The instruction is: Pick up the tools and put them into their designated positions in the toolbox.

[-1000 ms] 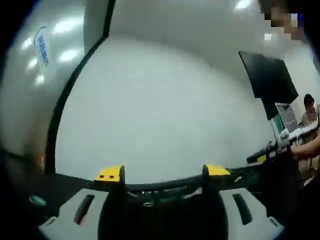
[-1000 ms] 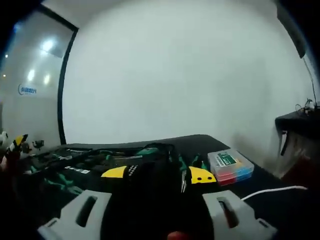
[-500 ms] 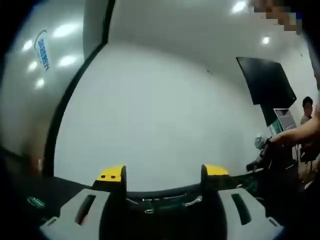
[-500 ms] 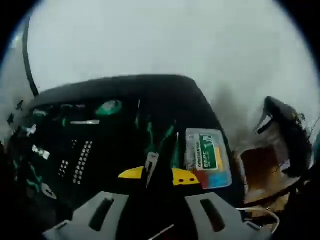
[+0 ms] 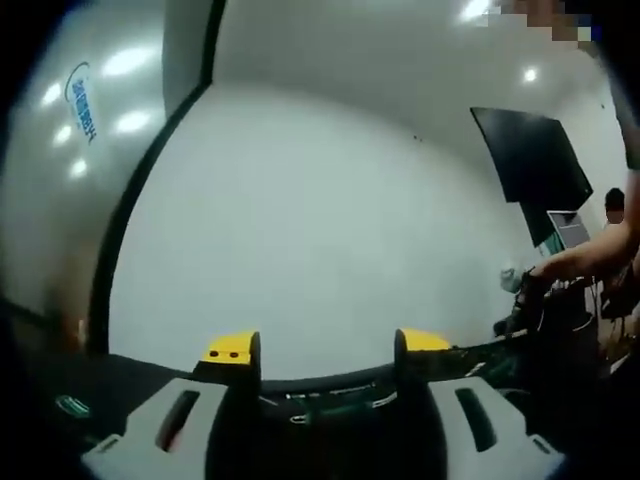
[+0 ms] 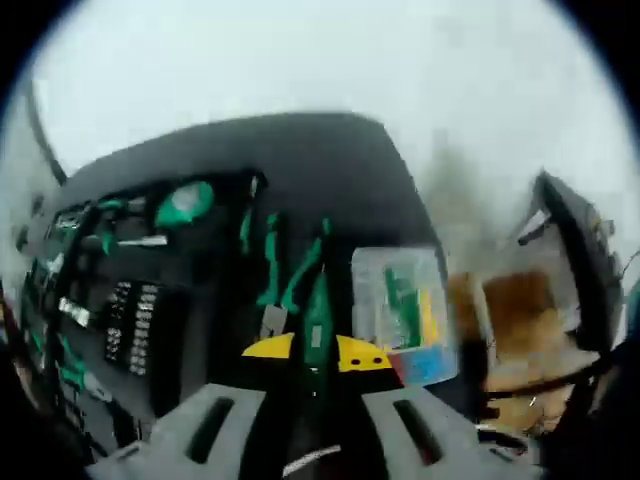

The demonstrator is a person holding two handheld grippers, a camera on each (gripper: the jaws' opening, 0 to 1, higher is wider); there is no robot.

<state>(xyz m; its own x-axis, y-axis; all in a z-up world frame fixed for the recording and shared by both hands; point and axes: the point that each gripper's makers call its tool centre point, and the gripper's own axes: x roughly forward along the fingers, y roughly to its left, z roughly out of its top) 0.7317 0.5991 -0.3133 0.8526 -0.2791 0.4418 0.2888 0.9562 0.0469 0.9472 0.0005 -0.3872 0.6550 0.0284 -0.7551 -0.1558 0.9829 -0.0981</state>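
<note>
My right gripper [image 6: 305, 352] hangs over the black table [image 6: 300, 150], looking down on the open toolbox [image 6: 120, 290], whose dark tray lies at the left of the right gripper view with green-handled tools and a row of sockets [image 6: 128, 318] in their slots. Just ahead of my yellow-tipped jaws lie green-handled pliers [image 6: 285, 270] on the black surface, and a green handle [image 6: 318, 320] sits in the narrow gap between the tips — the picture is blurred, so I cannot tell whether the jaws pinch it or only frame it. Just right of the pliers is a clear plastic case [image 6: 405, 315] with a green label. My left gripper [image 5: 325, 350] is held level, jaws spread with nothing between them, facing a white wall [image 5: 320, 220] — the toolbox edge [image 5: 330, 392] lies just past the tips.
</note>
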